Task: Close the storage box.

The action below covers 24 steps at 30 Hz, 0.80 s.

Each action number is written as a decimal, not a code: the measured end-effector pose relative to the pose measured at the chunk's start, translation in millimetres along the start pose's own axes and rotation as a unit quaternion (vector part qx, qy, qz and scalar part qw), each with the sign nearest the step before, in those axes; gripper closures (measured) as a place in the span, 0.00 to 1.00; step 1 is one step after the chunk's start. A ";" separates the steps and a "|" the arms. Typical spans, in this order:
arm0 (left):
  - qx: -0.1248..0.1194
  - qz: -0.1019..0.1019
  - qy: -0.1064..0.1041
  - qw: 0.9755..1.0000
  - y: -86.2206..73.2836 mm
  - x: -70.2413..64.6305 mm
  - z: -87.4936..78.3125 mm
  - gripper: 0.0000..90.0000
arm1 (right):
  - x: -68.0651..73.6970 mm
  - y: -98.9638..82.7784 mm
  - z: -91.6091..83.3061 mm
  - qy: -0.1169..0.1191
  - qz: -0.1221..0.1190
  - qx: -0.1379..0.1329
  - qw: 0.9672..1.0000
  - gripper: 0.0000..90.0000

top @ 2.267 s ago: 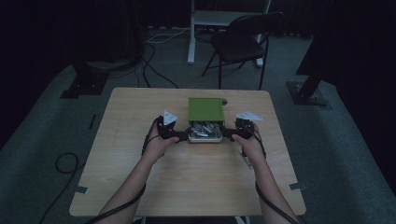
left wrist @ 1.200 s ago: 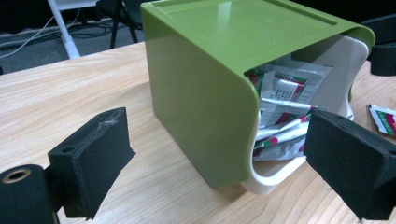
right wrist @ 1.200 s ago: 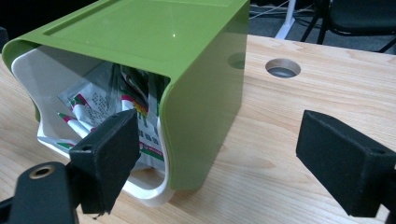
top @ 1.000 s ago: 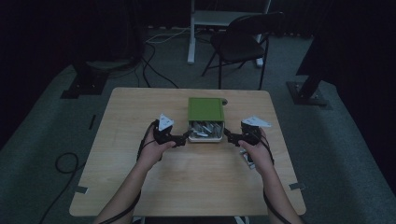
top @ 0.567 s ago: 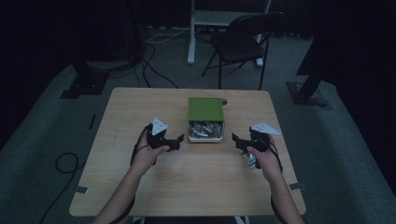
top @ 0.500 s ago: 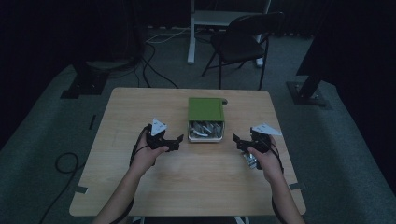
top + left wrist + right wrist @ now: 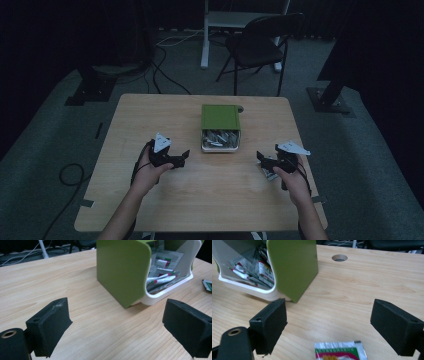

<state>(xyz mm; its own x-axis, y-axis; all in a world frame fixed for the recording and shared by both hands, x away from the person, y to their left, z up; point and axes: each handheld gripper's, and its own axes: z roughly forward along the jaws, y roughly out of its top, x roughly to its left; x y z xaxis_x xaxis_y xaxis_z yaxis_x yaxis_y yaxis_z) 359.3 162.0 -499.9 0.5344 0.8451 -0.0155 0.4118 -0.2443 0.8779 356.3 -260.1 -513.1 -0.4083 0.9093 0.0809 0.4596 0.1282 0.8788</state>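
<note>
Green box [image 7: 220,116] of printed sachets, lettering perhaps too blurred to read, both grippers' jaws spread, empty

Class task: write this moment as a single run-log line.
left gripper: open, empty | right gripper: open, empty | green box: holds packets | loose packet: on table by right gripper

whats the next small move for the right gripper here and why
Probably ease the right gripper forward and down onto the loose packet and close on it. Its jaws stand wide open and hold nothing, and the packet lies flat on the table just below the gap between them, apart from the green box, which already holds similar packets.
</note>
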 end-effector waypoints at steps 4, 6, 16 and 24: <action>0.002 -0.007 0.004 1.000 -6.4 3.7 -3.5 0.09 | -3.7 -7.1 -6.6 -0.005 0.002 0.001 1.000 0.15; 0.006 -0.013 0.005 1.000 -10.2 5.9 -4.7 0.09 | -5.7 -10.3 -9.9 -0.007 0.004 0.001 1.000 0.15; 0.012 -0.023 0.018 1.000 -23.8 13.3 -15.0 0.09 | -15.6 -29.2 -25.7 -0.021 0.008 0.009 1.000 0.15; 0.012 -0.031 0.022 0.999 -34.2 17.1 -25.5 0.09 | -23.6 -43.4 -37.5 -0.032 0.016 0.015 0.999 0.15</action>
<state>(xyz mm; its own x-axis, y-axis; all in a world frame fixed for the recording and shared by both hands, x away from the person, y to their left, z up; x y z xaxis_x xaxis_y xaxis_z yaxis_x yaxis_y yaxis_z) 335.5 196.9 -518.0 0.4749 0.8788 -0.0473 0.4607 -0.2025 0.8642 316.5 -302.0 -535.4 -0.3419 0.9365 0.0774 0.4958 0.1098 0.8615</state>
